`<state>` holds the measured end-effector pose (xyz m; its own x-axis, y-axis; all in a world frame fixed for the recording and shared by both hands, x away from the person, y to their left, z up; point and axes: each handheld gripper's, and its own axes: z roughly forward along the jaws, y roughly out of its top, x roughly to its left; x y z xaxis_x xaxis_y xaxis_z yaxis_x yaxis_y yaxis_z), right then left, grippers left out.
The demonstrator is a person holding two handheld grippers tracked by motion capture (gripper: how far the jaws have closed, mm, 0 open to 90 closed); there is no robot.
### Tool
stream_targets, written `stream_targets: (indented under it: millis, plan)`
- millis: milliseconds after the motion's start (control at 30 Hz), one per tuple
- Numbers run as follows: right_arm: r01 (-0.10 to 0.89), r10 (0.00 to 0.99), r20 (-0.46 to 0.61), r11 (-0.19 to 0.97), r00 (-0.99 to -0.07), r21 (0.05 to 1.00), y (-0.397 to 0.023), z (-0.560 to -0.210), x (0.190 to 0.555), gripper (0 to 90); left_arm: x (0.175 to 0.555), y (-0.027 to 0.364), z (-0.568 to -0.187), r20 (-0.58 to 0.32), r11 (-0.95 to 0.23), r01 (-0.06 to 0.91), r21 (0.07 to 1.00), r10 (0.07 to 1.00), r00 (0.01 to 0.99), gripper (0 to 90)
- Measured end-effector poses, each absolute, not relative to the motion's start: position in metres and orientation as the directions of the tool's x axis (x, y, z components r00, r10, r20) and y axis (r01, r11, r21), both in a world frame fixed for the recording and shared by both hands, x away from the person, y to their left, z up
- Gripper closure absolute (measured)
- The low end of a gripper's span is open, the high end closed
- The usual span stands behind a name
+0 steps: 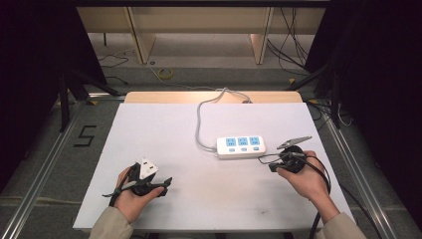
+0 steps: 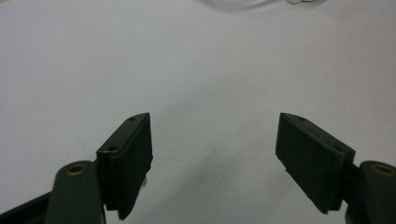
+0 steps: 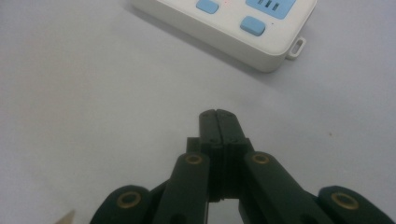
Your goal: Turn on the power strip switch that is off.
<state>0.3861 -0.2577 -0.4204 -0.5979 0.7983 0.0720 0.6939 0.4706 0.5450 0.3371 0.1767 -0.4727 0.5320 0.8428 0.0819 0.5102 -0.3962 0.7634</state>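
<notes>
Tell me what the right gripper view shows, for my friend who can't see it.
The right gripper points down at a white table with its two black jaws pressed shut and nothing between them. Just beyond its tip lies the corner of a white power strip with light blue buttons.

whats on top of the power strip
The power strip carries three blue socket faces on top, each with a blue button, nothing plugged in. Its underside against the table is hidden.
</notes>
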Motion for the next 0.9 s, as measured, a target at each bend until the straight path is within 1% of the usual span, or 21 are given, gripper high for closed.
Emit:
stream_targets:
  millis: [400, 900]
  plan:
    - [0.704, 0.797, 0.069, 0.485, -0.6, 0.518, -0.248, -0.417, 0.397, 90.0, 0.337, 0.177, -0.473, 0.082, -0.397, 0.509, 0.764, 0.842, 0.533, 27.2]
    - [0.714, 0.801, 0.068, 0.487, -0.594, 0.503, -0.246, -0.411, 0.407, 90.0, 0.337, 0.176, -0.473, 0.079, -0.396, 0.512, 0.763, 0.842, 0.533, 27.2]
